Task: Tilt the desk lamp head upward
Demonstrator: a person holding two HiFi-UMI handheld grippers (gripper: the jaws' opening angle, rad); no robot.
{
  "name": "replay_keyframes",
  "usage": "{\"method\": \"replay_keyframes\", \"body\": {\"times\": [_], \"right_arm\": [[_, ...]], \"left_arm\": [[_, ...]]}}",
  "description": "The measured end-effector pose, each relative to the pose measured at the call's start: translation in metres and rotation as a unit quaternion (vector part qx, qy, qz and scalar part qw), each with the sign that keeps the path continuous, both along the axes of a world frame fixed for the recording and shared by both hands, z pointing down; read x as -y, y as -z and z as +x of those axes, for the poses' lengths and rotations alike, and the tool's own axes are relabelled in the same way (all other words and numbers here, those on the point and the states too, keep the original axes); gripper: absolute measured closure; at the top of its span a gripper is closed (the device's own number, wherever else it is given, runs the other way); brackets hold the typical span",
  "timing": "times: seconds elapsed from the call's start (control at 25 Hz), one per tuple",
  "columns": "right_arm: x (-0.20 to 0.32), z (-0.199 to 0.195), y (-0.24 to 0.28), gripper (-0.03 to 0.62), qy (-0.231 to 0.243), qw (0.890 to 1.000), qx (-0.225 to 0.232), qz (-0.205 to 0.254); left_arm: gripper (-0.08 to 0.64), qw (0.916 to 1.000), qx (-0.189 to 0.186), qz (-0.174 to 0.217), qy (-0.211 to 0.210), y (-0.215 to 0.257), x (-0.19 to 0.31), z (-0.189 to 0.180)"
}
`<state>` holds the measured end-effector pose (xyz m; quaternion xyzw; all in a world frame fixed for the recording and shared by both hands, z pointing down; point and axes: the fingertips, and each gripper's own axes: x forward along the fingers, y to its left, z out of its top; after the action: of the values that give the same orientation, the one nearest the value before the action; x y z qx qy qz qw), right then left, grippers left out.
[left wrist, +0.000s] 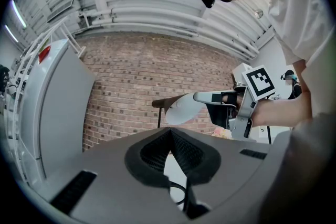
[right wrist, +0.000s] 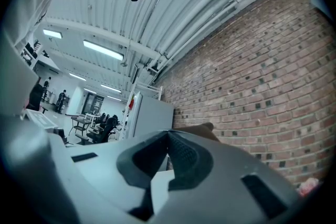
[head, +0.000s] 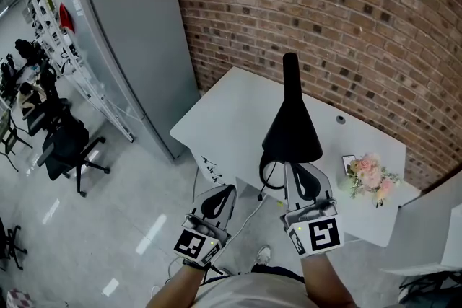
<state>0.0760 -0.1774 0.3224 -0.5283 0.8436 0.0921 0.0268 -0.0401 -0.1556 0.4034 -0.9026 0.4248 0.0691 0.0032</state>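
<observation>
The black desk lamp stands on the white table; its cone-shaped head flares toward me. In the left gripper view the lamp head shows its white inside, on a thin dark stem. My right gripper is shut, and its tips sit at the near rim of the head; the right gripper seems to touch that rim from the side. In the right gripper view the shut jaws hide most of the lamp head. My left gripper is shut and holds nothing, left of the lamp and apart from it.
A small bunch of pink flowers and a small flat device lie on the table's right part. A dark cable loops under the lamp. A tall grey cabinet stands left, with a brick wall behind and an office chair far left.
</observation>
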Motion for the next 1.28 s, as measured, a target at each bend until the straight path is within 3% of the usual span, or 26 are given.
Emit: {"method": "replay_keyframes", "body": {"times": [1.28], "right_arm": [[-0.023, -0.003, -0.024, 0.577, -0.01, 0.999, -0.021, -0.023]], "left_arm": [[0.557, 1.0, -0.004, -0.008, 0.003, -0.006, -0.022, -0.01]]}}
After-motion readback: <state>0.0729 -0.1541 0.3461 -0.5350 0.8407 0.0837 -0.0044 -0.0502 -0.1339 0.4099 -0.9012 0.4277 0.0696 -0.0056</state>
